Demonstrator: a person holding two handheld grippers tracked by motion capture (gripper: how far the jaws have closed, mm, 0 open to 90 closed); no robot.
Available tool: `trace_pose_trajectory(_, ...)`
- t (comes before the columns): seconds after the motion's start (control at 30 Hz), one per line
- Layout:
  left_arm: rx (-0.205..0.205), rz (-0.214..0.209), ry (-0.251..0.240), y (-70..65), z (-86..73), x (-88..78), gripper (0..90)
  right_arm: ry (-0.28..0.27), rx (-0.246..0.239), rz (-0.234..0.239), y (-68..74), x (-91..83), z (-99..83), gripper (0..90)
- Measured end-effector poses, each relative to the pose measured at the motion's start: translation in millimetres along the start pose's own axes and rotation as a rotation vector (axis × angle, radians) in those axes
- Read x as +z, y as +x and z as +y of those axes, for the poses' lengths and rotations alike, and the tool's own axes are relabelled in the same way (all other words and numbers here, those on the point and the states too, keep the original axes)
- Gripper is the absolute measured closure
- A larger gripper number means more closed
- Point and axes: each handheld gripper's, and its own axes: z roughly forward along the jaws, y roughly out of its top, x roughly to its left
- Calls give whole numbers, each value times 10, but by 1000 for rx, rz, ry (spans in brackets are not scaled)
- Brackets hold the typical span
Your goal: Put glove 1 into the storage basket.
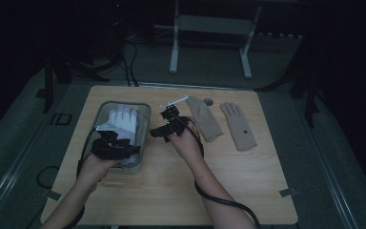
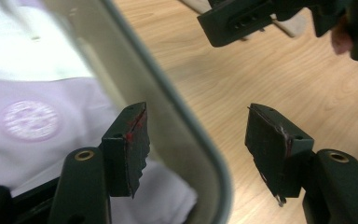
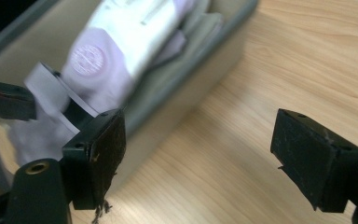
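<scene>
My left gripper (image 2: 198,149) stands spread, straddling the bin (image 2: 186,140) wall; the white gloves (image 3: 121,51) lie inside, beyond my left jaw. My right gripper (image 3: 198,158) gapes empty over the worktop (image 3: 242,140). I should clear the rim before pinching fabric.

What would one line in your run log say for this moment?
bin: white glove inside | left gripper: open, straddling bin rim | right gripper: open, empty, beside bin | two tan gloves on table

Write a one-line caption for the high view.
Two hand-held grippers, left and right, work beside a tray holding a white glove.
</scene>
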Motion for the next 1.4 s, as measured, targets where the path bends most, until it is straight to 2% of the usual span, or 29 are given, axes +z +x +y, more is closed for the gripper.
trace_pose_trajectory(0.3,31,-44,-8,-226,17,152,406,-10,-7,-21,-339,-187,-228,178)
trace_pose_trajectory(0.4,25,-66,-6,-304,8,198,405,-20,-4,-24,-442,-234,-289,178)
trace_pose_trajectory(0.5,56,-79,-10,-417,-11,246,405,-37,-4,-24,-530,-269,-346,176)
trace_pose_trajectory(0.57,80,-87,-15,-507,-28,285,367,-46,-22,-22,-576,-282,-389,171)
trace_pose_trajectory(0.63,100,-118,-16,-593,-50,332,341,-51,-46,-7,-620,-284,-431,150)
trace_pose_trajectory(0.7,111,-140,-7,-673,-74,390,286,-38,-56,-13,-660,-291,-468,146)
trace_pose_trajectory(0.8,115,-148,-1,-708,-91,420,283,-38,-60,-9,-717,-308,-502,146)
trace_pose_trajectory(0.83,138,-167,0,-808,-163,500,274,-41,-51,-14,-799,-334,-538,144)
trace_pose_trajectory(0.87,149,-188,1,-827,-186,520,270,-44,-54,-16,-838,-348,-555,144)
trace_pose_trajectory(0.93,151,-198,-1,-860,-235,567,248,-49,-48,-26,-925,-378,-591,143)
trace_pose_trajectory(0.97,155,-216,-4,-871,-262,596,210,-55,-45,-26,-974,-392,-610,140)
trace_pose_trajectory(1.0,158,-216,5,-882,-288,630,166,-62,-31,-30,-1027,-414,-628,140)
trace_pose_trajectory(1.03,159,-198,0,-892,-319,659,141,-76,-10,-28,-1083,-436,-645,140)
trace_pose_trajectory(1.1,159,-198,-3,-891,-383,718,131,-103,19,-30,-1181,-473,-669,140)
trace_pose_trajectory(1.17,183,-158,-28,-904,-457,762,131,-109,30,-54,-1264,-493,-685,141)
trace_pose_trajectory(1.33,213,-106,-88,-935,-634,848,131,-105,14,-121,-1406,-481,-703,136)
trace_pose_trajectory(1.4,207,-112,-97,-933,-689,884,131,-95,10,-134,-1453,-460,-703,135)
